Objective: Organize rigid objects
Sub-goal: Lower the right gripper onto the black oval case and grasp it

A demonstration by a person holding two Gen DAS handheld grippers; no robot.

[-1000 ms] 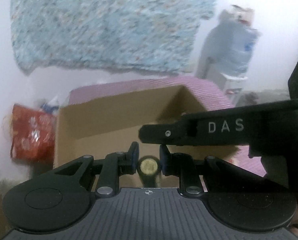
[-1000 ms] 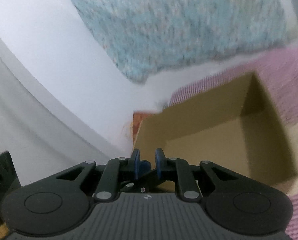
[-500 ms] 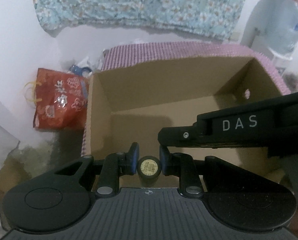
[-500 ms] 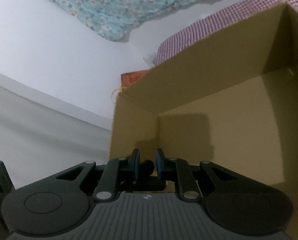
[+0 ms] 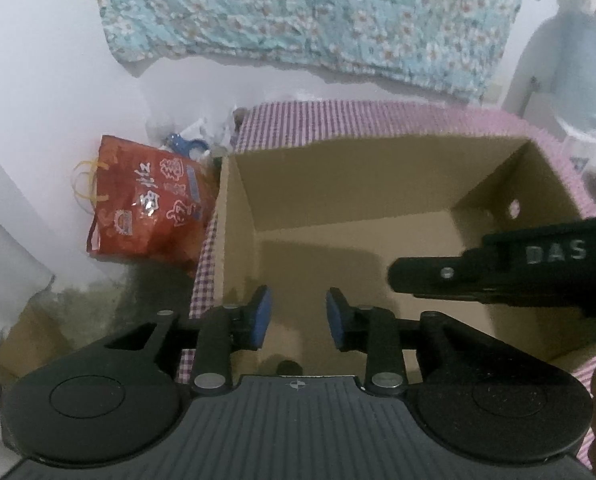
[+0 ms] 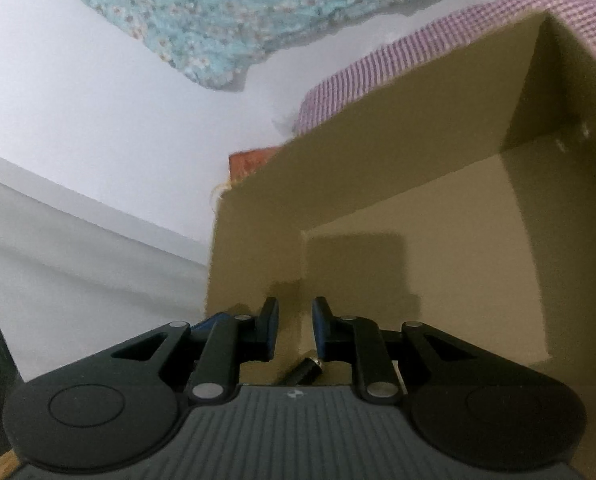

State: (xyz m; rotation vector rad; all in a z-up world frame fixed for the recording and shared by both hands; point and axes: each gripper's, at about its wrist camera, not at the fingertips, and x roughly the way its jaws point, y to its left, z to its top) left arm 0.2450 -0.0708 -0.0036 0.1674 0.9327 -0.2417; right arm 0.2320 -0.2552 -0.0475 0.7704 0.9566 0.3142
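Cardboard box [image 5: 378,184] below both tools. Left tool [image 5: 298,316] open, empty; right tool [image 6: 294,326] open, small dark cylinder [image 6: 304,372] just under its fingers, inside box, partly hidden by housing.

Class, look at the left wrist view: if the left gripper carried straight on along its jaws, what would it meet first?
The left gripper, jaws apart and empty, points down into the open brown cardboard box. It would probably meet the box's bare floor first; nothing else shows in that line, though depth is unclear.
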